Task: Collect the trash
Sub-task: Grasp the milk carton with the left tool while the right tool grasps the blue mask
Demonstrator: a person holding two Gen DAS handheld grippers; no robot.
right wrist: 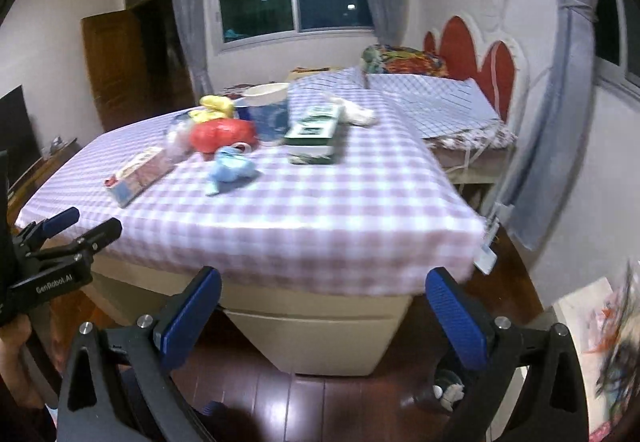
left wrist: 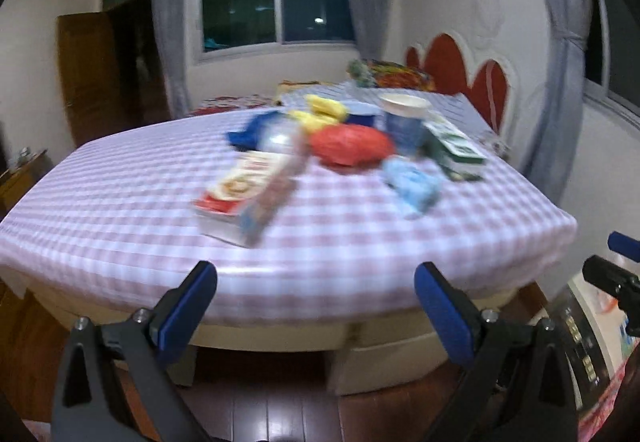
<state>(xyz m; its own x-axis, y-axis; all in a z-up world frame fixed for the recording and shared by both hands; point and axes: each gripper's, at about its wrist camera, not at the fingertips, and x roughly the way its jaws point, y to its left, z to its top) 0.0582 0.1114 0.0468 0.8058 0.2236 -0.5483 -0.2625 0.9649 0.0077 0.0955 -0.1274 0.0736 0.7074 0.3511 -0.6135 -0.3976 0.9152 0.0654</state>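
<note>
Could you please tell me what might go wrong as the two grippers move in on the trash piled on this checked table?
1. The paper cup stands upright amid the clutter; reaching for the red bag beside it could tip it over.
2. The light blue wrapper looks soft and crumpled, so the jaws may pinch the tablecloth too.
3. Both the left gripper and the right gripper are open and close together, so they could collide.

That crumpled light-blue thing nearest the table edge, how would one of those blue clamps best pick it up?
By its bunched-up middle, coming from above and the near side. The light-blue wad lies loose on the checked tablecloth, slightly apart from the red bag behind it, so its flanks look free. It looks soft enough to squeeze. Both the right gripper and left gripper are open and empty.
</note>
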